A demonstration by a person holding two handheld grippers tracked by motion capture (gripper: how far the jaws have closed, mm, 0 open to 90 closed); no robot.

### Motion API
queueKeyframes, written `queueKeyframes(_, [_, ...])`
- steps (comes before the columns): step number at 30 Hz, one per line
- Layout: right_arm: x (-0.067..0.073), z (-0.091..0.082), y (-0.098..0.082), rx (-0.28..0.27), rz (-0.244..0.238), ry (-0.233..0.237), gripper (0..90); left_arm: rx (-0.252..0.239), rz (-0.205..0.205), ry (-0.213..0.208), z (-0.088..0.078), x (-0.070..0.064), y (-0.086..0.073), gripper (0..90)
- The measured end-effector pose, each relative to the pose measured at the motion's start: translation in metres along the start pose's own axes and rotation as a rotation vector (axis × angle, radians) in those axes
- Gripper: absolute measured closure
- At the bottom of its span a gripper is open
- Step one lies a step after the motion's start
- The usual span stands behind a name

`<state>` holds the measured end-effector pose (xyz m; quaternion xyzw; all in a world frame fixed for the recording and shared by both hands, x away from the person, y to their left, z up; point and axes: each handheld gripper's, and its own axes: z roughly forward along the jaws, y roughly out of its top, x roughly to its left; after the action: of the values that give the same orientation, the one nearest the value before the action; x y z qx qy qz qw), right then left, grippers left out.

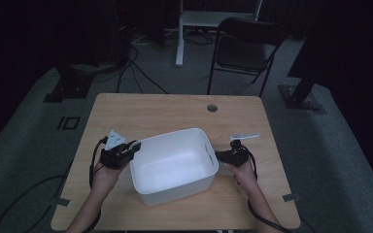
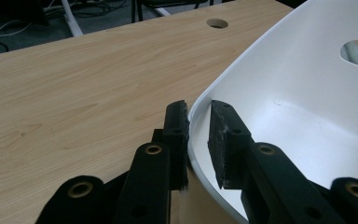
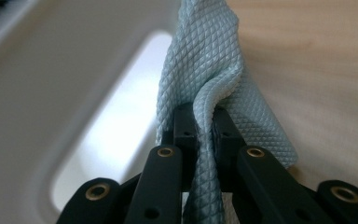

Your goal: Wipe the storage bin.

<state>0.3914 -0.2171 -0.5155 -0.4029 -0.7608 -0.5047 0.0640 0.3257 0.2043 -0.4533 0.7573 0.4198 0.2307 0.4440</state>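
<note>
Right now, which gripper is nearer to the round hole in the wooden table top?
Right. The right gripper, pinching a pale blue textured cloth at the white plastic tub, sits nearly below the round hole. The left gripper, at the tub's opposite rim, is farther away.

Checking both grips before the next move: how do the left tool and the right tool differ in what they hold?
The left tool straddles the rim of the white tub, one jaw outside and one inside; the right tool is shut on a pale blue textured cloth. The left grips something rigid, the right something soft and folded. Both sit at the tub's sides.
</note>
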Motion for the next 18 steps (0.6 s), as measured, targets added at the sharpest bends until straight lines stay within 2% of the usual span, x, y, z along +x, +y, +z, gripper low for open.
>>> queueKeyframes(1, [0.001, 0.001, 0.002, 0.007, -0.013, -0.01, 83.9, -0.001, -0.002, 0.001, 0.0, 0.0, 0.0, 77.6])
queueKeyframes(7, [-0.007, 0.011, -0.003, 0.033, 0.021, -0.015, 83.9, 0.001, 0.0, 0.003, 0.0, 0.0, 0.0, 77.6])
queueKeyframes(9, [-0.008, 0.011, -0.003, 0.037, 0.019, -0.017, 83.9, 0.002, 0.002, 0.001, 0.0, 0.0, 0.0, 77.6])
queueKeyframes(11, [-0.007, 0.008, 0.0, 0.018, 0.024, -0.008, 83.9, 0.002, 0.002, -0.001, 0.0, 0.0, 0.0, 77.6])
queueKeyframes(12, [-0.007, 0.006, 0.003, -0.009, 0.034, 0.011, 83.9, 0.001, 0.002, -0.001, 0.0, 0.0, 0.0, 77.6])
queueKeyframes(14, [-0.005, 0.004, 0.009, -0.031, 0.024, 0.013, 83.9, 0.002, 0.002, 0.001, 0.0, 0.0, 0.0, 77.6])
queueKeyframes(18, [-0.006, 0.009, 0.01, -0.013, 0.02, -0.005, 84.0, -0.001, -0.001, 0.004, 0.0, -0.001, 0.0, 77.6])
